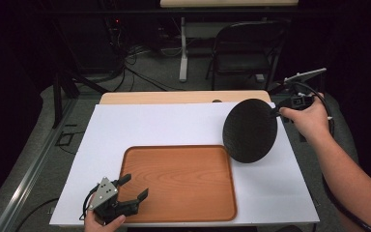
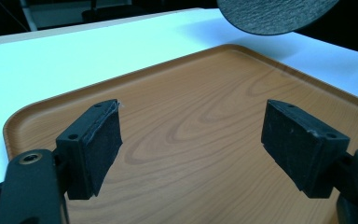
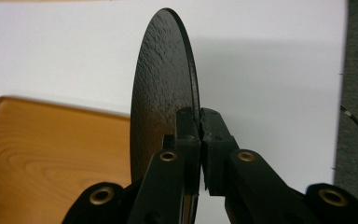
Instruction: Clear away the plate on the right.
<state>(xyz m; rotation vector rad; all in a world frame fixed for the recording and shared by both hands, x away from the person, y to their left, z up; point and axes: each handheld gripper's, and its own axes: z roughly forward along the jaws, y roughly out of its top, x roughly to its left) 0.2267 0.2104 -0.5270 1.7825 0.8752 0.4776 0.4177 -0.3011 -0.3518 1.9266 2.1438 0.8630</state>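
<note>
- Left tongs, apart and empty, hover over the wooden tray at the tabletop's near edge.
- Right tongs clamp only the black disc's rim; it could pivot or slip, I judge.

Black disc, clamped edge-on between the pads of the right gripper: matt, with a fine pebbled, leather-like grain. Tray, beneath and ahead of the left gripper: wood-look surface with printed-looking grain rings, smooth, faintly satin sheen, rounded raised rim. White board around the tray: smooth, matt, paper-like. Jaw pads: black, dull, slightly fuzzy rubber or foam; jaw links: smooth black plastic with brass-coloured metal rivets.
</note>
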